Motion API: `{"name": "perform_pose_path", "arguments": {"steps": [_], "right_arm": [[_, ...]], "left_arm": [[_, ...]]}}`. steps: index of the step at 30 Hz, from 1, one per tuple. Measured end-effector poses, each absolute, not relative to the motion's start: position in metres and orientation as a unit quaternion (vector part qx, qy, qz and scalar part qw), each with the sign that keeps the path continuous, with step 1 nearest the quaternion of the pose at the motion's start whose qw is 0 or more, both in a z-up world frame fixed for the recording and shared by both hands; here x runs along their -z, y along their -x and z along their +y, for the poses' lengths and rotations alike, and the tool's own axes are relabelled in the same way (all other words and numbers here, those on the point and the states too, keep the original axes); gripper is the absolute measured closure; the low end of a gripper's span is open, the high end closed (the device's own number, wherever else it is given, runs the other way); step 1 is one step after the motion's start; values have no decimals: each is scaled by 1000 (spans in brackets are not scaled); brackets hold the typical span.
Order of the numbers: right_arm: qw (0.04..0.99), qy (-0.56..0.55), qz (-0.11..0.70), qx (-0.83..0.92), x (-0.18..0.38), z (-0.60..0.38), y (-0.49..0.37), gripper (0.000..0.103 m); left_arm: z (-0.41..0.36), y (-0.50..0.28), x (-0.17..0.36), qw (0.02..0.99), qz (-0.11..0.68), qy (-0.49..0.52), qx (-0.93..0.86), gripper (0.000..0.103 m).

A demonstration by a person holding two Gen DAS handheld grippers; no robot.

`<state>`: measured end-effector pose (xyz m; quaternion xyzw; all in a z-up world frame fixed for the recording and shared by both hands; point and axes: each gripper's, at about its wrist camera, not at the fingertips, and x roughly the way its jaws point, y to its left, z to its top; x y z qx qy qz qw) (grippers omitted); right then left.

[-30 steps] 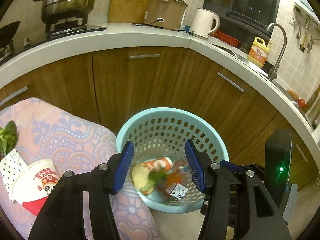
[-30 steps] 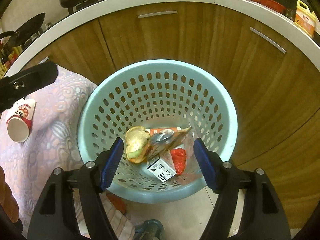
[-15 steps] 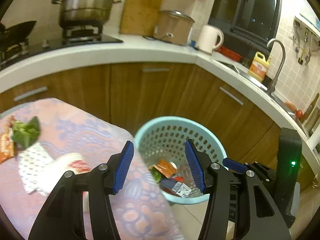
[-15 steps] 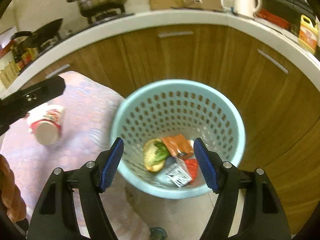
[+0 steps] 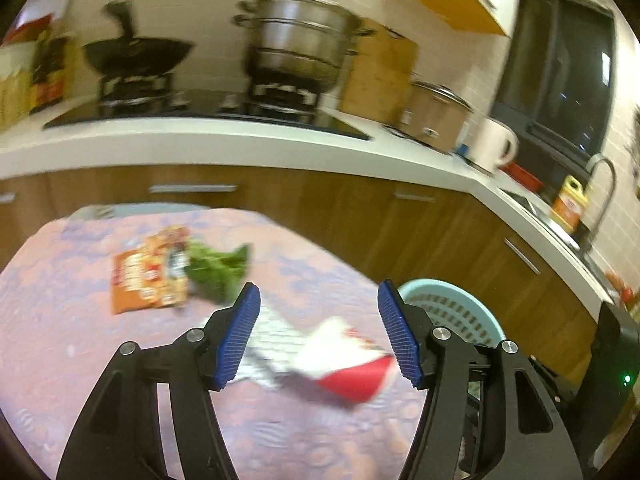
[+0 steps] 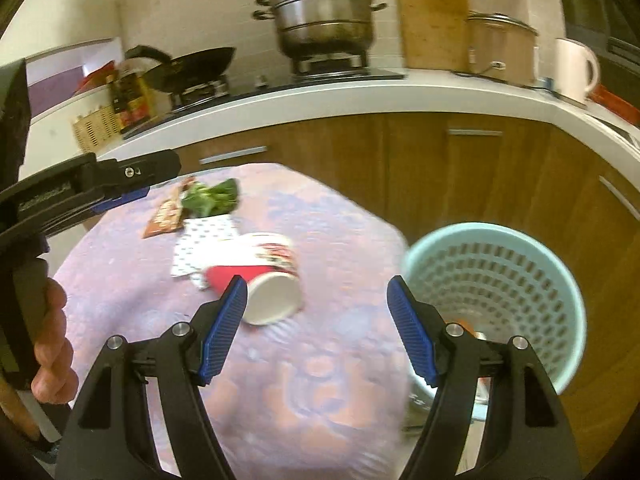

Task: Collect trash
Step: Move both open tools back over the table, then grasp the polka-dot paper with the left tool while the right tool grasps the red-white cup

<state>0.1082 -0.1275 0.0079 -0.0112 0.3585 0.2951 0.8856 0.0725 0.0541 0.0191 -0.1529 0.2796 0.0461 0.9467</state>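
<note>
A red and white paper cup lies on its side on the pink patterned tablecloth, on a white dotted paper. Behind it lie green leaves and an orange snack packet. My right gripper is open and empty, just short of the cup. My left gripper is open and empty above the cup, with the dotted paper, leaves and packet ahead. The light blue trash basket stands to the table's right.
Brown cabinets under a white counter curve behind the table. A steel pot, a wok, a cutting board and a white kettle stand on it. The left gripper's body and a hand show at left.
Both grippers have swung left and up from over the basket to the table. The cup, paper, leaves and packet have come into view ahead; the basket has shifted to the right.
</note>
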Motion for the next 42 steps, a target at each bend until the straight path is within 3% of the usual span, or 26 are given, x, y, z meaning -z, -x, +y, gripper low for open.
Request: {"name": "perform_pose_path", "arguments": {"steps": [9, 23, 25, 27, 31, 33, 37, 40, 41, 42], "right_arm": [[873, 13, 374, -312, 14, -83, -120, 34], [858, 20, 410, -309, 27, -73, -135, 27], [854, 25, 419, -308, 30, -70, -136, 27], [850, 25, 426, -309, 33, -69, -138, 27], [848, 26, 433, -305, 35, -68, -140, 27], [847, 27, 436, -304, 36, -67, -139, 27], [847, 30, 440, -298, 38, -66, -140, 27], [844, 32, 442, -304, 39, -66, -141, 36], [845, 33, 439, -303, 38, -65, -140, 36], [846, 34, 437, -303, 38, -65, -139, 36]], "left_arm": [[114, -80, 28, 909, 327, 254, -50, 43], [112, -111, 65, 901, 360, 237, -46, 43], [108, -112, 65, 903, 362, 228, -41, 50], [106, -115, 67, 901, 371, 224, -35, 72], [106, -115, 68, 900, 374, 224, -27, 89], [107, -114, 69, 899, 373, 230, -20, 103], [104, -112, 69, 902, 371, 221, -15, 103], [106, -110, 68, 903, 367, 225, -17, 100], [110, -107, 68, 903, 359, 235, -19, 86], [112, -106, 67, 902, 355, 245, -20, 62]]}}
